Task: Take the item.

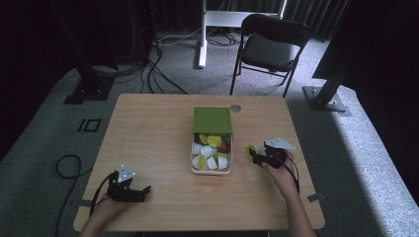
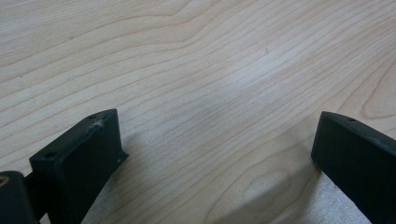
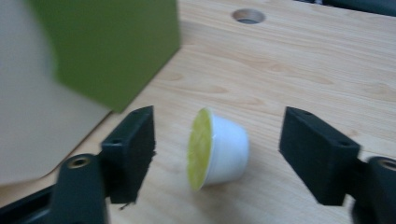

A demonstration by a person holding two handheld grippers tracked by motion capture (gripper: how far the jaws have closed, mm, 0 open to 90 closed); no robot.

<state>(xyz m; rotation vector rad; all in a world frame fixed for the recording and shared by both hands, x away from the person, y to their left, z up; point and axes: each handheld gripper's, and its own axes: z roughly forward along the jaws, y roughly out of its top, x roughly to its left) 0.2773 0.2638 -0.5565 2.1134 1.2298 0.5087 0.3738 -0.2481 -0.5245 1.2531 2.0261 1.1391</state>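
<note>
Right gripper [image 3: 217, 154] jaws apart astride tipped capsule [image 3: 217, 149] beside box [image 1: 211, 148], probably for pickup; left gripper [image 2: 215, 154] spread idle near table's [image 1: 158, 123] front-left corner.

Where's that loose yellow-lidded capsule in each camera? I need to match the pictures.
High view: the capsule lies right of the box, at the right tool.
Left gripper view: bare table; cannot place it here.
Right gripper view: centre, on its side between open jaws.
Shared landmark: the green lid.
</note>
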